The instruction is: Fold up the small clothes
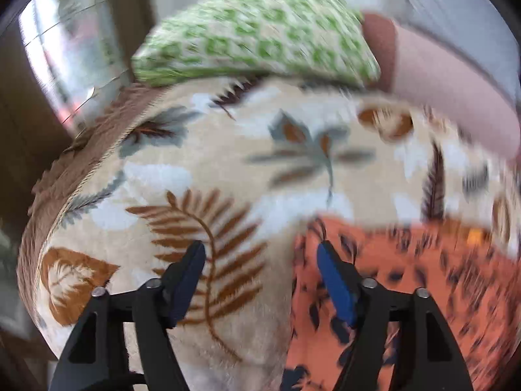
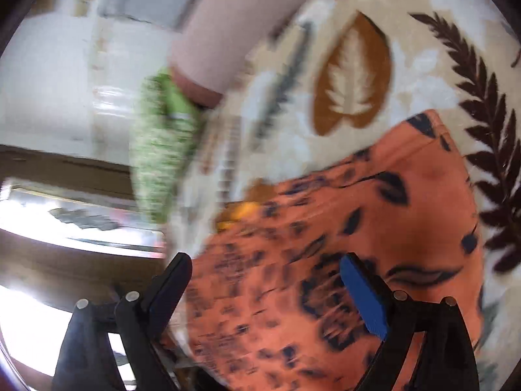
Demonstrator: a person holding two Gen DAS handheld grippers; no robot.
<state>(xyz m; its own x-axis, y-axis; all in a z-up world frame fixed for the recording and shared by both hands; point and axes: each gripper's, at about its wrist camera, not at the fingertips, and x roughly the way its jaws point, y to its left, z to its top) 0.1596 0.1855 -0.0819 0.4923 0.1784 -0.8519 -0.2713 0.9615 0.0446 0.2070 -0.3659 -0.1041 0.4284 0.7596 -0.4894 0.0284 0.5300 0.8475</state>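
Observation:
An orange garment with dark leaf prints (image 1: 407,280) lies on a cream blanket with a leaf pattern (image 1: 202,176). My left gripper (image 1: 260,254) hangs open above the blanket, its right finger over the garment's left edge and nothing between the jaws. In the right wrist view the same orange garment (image 2: 374,215) spreads under my right gripper (image 2: 265,267), which stands open with nothing gripped. A folded green-and-white patterned cloth (image 1: 257,32) rests at the blanket's far edge, seen blurred in the right wrist view (image 2: 162,150).
A pink roll or bolster (image 1: 449,97) lies beside the green cloth, also in the right wrist view (image 2: 221,32). The blanket (image 2: 355,75) has a brown border (image 1: 81,150) at its left edge. Beyond it are a shiny metallic surface (image 1: 65,52) and brown furniture.

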